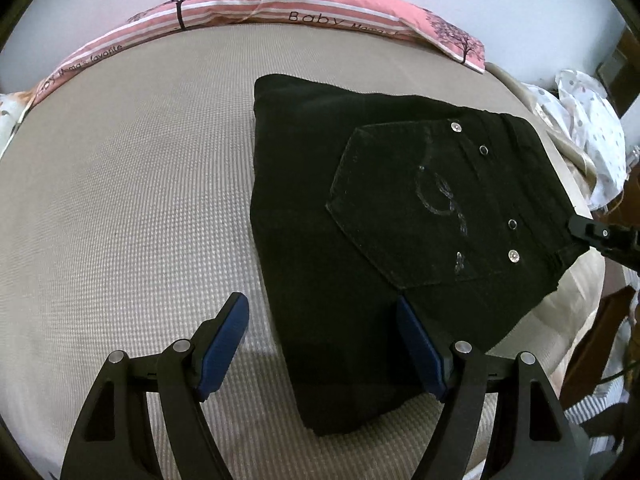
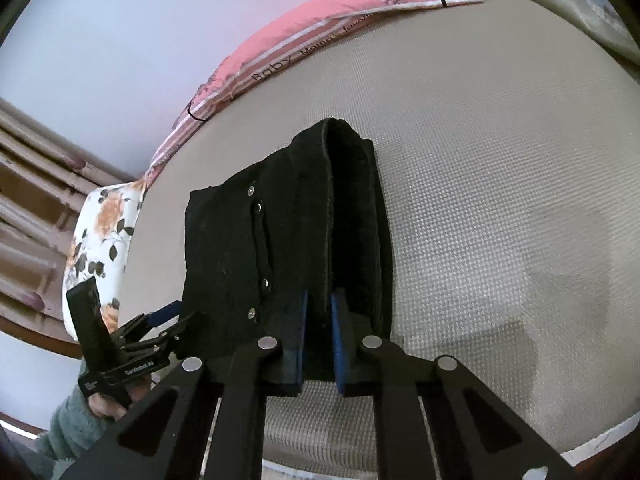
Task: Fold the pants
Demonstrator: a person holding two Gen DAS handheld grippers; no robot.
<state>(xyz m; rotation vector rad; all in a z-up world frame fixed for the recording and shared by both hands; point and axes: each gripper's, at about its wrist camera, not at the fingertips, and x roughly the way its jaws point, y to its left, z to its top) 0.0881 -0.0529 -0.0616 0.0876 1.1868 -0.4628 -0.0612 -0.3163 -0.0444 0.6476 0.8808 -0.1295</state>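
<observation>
A bed covered in a beige waffle-textured mat [image 1: 120, 200] fills most of both views. Along its far edge, at the top of each frame, lies a pink striped pillow [image 1: 320, 4] printed with black trees and lettering. Behind it rises a plain pale wall [image 2: 120, 32]. At the left of the right wrist view sit a floral cushion [image 2: 100, 232] and brown wooden panelling [image 2: 28, 208]. White dotted fabric [image 1: 592, 128] bunches at the right edge of the left wrist view.
</observation>
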